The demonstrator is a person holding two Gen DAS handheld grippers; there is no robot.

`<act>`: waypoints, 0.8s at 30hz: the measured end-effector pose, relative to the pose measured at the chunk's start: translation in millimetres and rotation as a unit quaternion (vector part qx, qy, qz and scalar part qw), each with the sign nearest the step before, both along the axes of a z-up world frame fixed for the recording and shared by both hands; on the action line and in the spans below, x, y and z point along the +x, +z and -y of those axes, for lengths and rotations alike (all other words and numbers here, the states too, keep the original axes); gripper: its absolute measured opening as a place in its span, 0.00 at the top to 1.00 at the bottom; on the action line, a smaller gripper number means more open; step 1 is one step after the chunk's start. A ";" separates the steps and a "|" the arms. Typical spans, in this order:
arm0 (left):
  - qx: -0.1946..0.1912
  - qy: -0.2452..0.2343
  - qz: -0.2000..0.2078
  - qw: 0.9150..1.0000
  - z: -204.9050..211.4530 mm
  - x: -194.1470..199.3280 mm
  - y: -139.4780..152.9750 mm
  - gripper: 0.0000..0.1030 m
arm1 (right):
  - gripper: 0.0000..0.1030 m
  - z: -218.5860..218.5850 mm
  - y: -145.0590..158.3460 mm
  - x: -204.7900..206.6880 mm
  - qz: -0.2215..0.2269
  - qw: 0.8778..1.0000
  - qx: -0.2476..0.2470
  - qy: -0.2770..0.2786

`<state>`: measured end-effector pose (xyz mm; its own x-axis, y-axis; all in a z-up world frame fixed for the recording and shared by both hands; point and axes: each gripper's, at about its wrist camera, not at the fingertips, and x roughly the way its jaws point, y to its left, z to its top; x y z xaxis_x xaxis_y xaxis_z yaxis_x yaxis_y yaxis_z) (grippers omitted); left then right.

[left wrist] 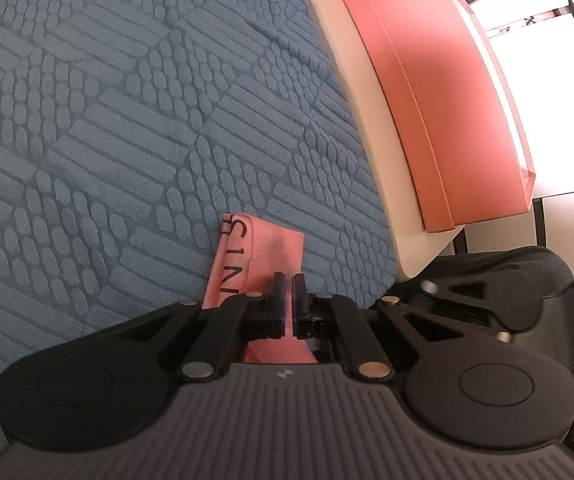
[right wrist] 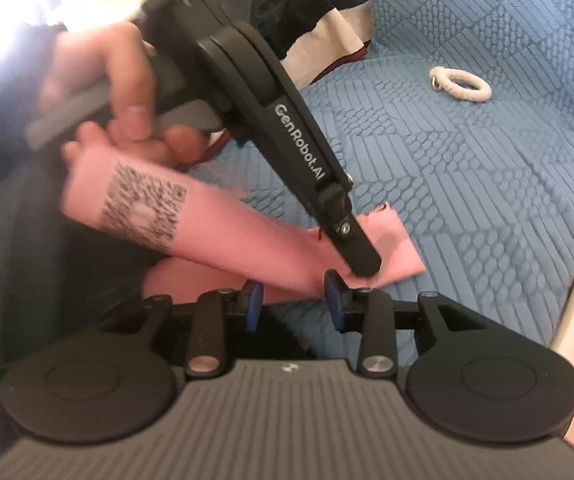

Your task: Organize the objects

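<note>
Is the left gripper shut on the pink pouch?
Shut: the left gripper has its pads nearly together, pinching the pink pouch above the blue blanket.

A pink pouch (left wrist: 263, 252) with black lettering is lying on blue, geometrically textured bedding (left wrist: 127, 120); a white ring (right wrist: 461, 83) is showing at two o'clock.

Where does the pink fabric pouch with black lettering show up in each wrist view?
Left wrist: pink fabric pouch sits low centre, pinched by the shut left gripper.
Right wrist: it crosses the middle from left to lower right, a printed code on it, above the open right gripper.
Shared landmark: the blue textured bedspread.
</note>
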<state>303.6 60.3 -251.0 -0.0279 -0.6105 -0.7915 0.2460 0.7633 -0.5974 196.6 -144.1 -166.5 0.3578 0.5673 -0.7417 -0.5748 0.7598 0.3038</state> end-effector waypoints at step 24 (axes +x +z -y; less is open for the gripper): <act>0.097 -0.036 0.072 0.992 30.2 -33.6 30.9 0.94 | 0.94 54.1 -44.5 59.1 -0.158 0.941 0.170 -0.245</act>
